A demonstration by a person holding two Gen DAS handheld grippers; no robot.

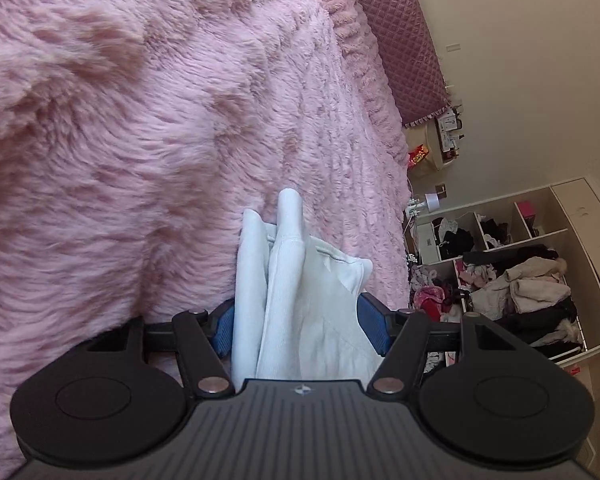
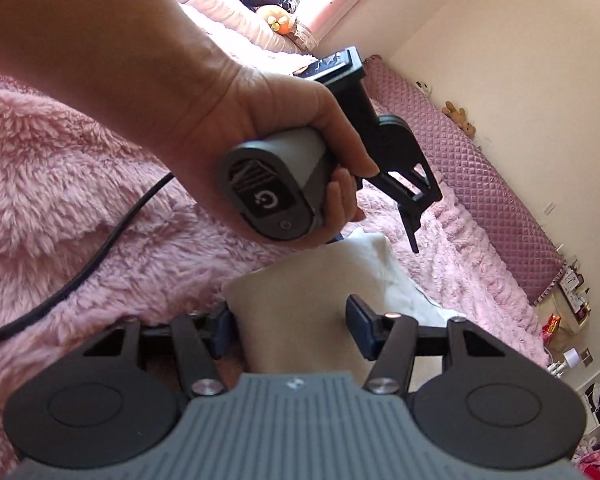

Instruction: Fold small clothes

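1. Left gripper (image 1: 300, 322): blue pads sit on both sides of a bunched white garment (image 1: 300, 292), cloth fills the gap and both pads touch it; jaws clamped on it.
2. The garment stands up between the fingers in several folds, one rounded fold poking highest, a flap spilling toward the right pad.
3. Right gripper (image 2: 290, 328): jaws set fairly wide, cloth of the same white garment (image 2: 300, 312) fills the space between the pads. Left pad is against the cloth edge; right pad lies over the cloth. Cannot tell if it is really pinched.
4. In the right wrist view, the person's left hand (image 2: 296, 132) wraps the grey handle of the left gripper (image 2: 410, 216), just above and beyond the cloth; bare forearm comes in from upper left.
5. A black cable (image 2: 100, 252) trails from that handle over the bedding.
6. The garment lies above a fluffy pink blanket (image 1: 140, 140) covering the bed.
7. Beyond the bed: a quilted purple headboard (image 1: 396, 40), cream wall.
8. Far right of the left wrist view: white shelves (image 1: 540, 248) stuffed with piled clothes.
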